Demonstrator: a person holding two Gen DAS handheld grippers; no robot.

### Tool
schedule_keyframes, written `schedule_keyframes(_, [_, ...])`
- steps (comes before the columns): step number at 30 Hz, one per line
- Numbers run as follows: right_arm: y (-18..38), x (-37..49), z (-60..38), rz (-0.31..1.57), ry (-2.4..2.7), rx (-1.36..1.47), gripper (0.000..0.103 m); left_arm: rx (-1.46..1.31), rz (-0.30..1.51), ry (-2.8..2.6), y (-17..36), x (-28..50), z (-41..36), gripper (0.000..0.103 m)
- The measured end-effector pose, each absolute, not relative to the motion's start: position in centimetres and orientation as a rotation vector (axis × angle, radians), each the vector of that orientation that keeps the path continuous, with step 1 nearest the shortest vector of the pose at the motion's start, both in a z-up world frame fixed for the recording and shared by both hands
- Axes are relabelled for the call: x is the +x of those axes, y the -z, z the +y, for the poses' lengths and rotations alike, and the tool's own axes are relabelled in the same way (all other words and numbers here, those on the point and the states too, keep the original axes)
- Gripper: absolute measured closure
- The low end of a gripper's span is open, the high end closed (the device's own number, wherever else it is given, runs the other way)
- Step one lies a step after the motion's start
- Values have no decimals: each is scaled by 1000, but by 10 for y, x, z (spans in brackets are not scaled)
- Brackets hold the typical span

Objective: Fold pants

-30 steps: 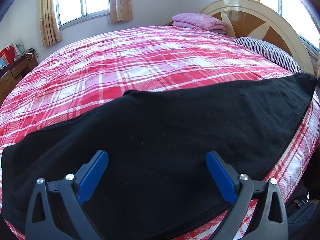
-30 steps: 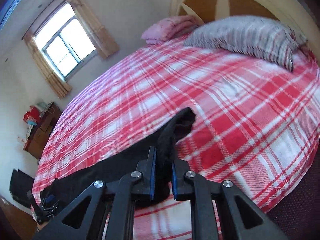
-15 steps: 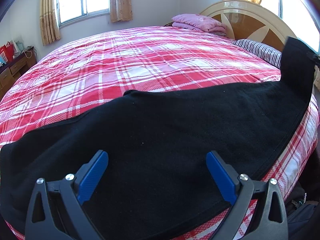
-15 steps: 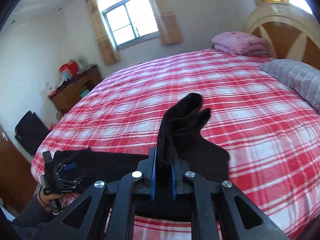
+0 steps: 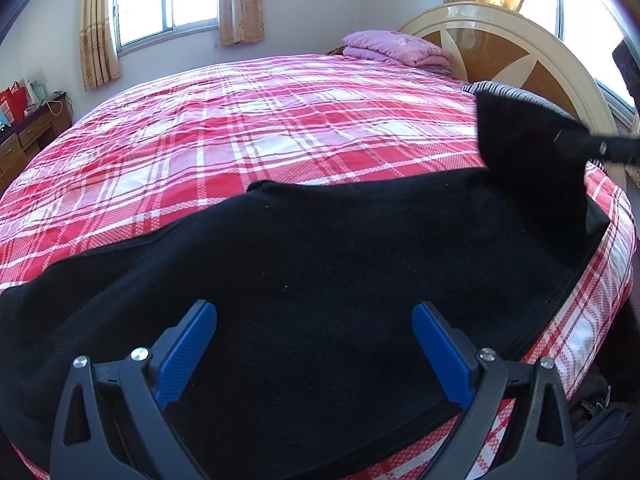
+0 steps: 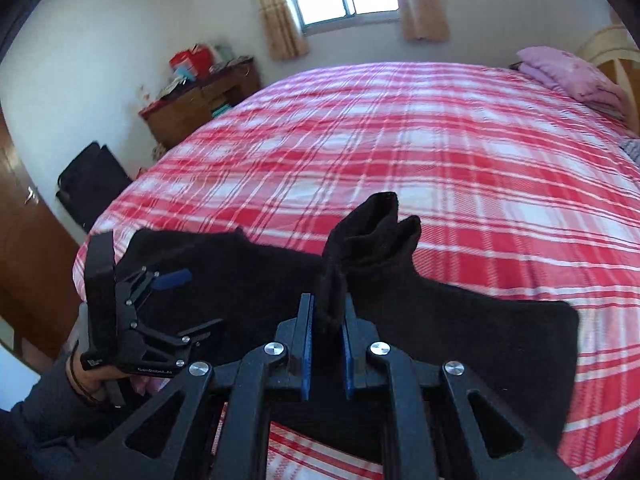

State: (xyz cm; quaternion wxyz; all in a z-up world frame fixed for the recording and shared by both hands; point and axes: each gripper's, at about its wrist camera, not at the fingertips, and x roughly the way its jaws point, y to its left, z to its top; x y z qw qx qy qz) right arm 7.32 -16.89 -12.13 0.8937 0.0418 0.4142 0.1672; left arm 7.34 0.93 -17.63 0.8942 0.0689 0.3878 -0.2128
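Observation:
Black pants [image 5: 320,260] lie across the near edge of the red plaid bed [image 5: 280,120]. My left gripper [image 5: 314,308] hovers open just above the cloth, with nothing between its blue pads. At the right of the left wrist view, the leg end [image 5: 520,140] is lifted off the bed and folds back over the rest. My right gripper [image 6: 327,308] is shut on that leg end, whose cuff [image 6: 376,232] sticks up beyond the pads. In the right wrist view the pants [image 6: 460,320] spread under it, and the left gripper [image 6: 196,302] stands open at the left.
A folded pink blanket [image 5: 396,48] and a striped pillow [image 5: 516,94] lie by the headboard [image 5: 500,40]. A wooden desk [image 6: 192,100] and a black bag [image 6: 92,184] stand beyond the bed's far side. A person's hand [image 6: 92,380] holds the left gripper.
The right gripper has carried the leg end up off the bed and leftward over the pants, toward the left gripper, rolling as it went. The left gripper has stayed in place, open.

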Motion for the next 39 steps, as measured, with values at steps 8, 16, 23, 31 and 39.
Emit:
schedule_keyframes(8, [174,83,-130,1008,-415,-2,90,141,800,441,176,74,9,2])
schedule_keyframes(16, [160,65,-159,997,-521,53,33,18,778,502,161,72,12,2])
schedule_keyframes(23, [146,57,-246,913,-339,169,33,47,801,649,148,74,-37,2])
schedule_keyframes(31, [155,62,-330,826,-195,475,33,44,961,716,168,104,-92,40])
schedule_keyframes(39, [158,60,-345,793,-142,515,33,-80,948,739,141,91,-73,89])
